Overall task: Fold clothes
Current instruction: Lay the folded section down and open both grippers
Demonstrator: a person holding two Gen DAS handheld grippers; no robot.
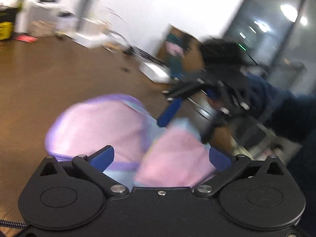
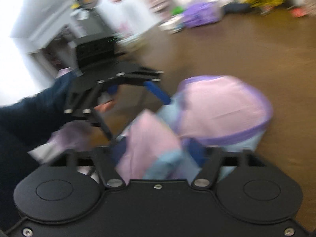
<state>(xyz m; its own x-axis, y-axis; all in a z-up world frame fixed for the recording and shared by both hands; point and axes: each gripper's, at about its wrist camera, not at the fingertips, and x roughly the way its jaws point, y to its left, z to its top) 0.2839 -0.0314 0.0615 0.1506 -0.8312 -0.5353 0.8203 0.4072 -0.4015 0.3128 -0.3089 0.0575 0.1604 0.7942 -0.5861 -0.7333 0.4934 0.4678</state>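
Garment, pink with pale blue panels and purple trim, bunched in a rounded heap just ahead of both tools, over the brown floor. Hard to tell through the heavy blur whether resting on that floor or lifted off it. No desk or other folding surface in sight beneath the cloth.

Left gripper: blue fingers spread wide, a pink fold lying loosely in the gap, nothing pinched as far as the left wrist view shows. Same spread stance seen from the right wrist camera, one fingertip close to the pale blue edge.

Right gripper: fingers either side of a thick pink and blue wad that fills the space between them. Clamped or merely straddling, impossible to say. Dark blue sleeve behind the left tool.

Judged from this alone: somewhere in the gathering or rearranging of the piece, not a neat finished fold, since still crumpled and rounded. Could fit either taking the piece up to spread it or bringing one half over the other.

Called for next, on either reading: a sure pinch on a hem or corner rather than on the middle of the wad, and both tools on separate edges, to keep the layers from sliding.
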